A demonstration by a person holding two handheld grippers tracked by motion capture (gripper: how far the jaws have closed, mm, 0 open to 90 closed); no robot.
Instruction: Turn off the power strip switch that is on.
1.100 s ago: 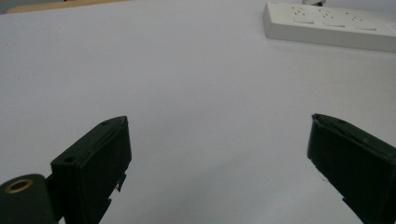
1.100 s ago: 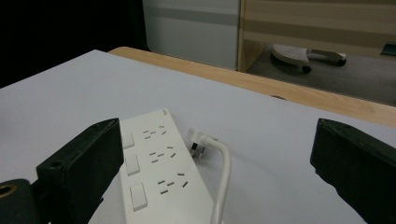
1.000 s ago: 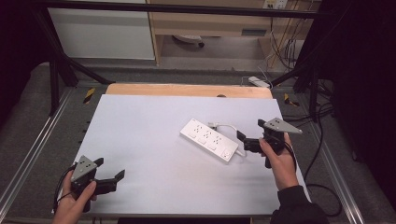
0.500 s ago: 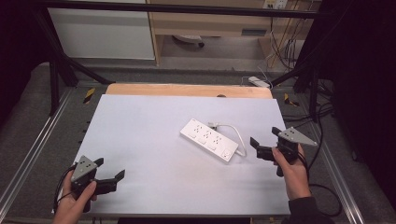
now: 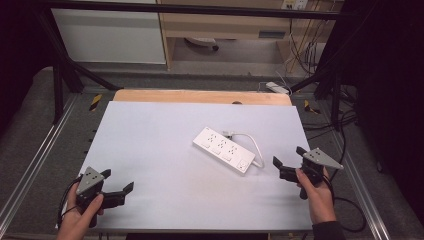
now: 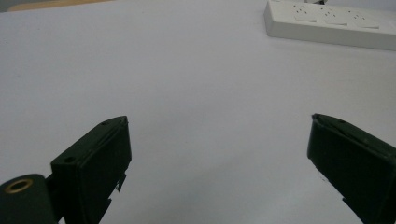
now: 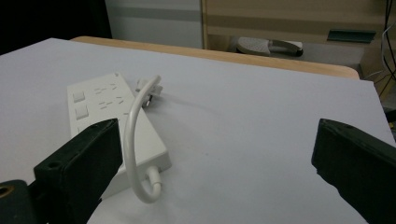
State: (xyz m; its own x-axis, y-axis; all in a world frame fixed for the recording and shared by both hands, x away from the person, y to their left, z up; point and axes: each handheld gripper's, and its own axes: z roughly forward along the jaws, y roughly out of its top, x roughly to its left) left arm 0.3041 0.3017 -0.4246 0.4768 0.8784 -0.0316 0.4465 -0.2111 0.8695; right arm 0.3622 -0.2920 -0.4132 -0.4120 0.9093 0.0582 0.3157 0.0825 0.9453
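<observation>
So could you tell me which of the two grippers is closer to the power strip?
The right gripper, just past the power strip by its looping cord; the left gripper sits far off at the table's near-left corner.

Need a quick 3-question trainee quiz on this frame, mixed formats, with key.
1. True or false: the right gripper is shut on the power strip.
2. Which gripper is nearer the strip? A) left B) right
3. Fill in: the strip's cord loops back and ends in a ____ lying beside the strip.

Key: 1 false, both grippers are open and apart from it. 2 B, the left gripper sits at the table's near left corner. 3 plug.
</observation>
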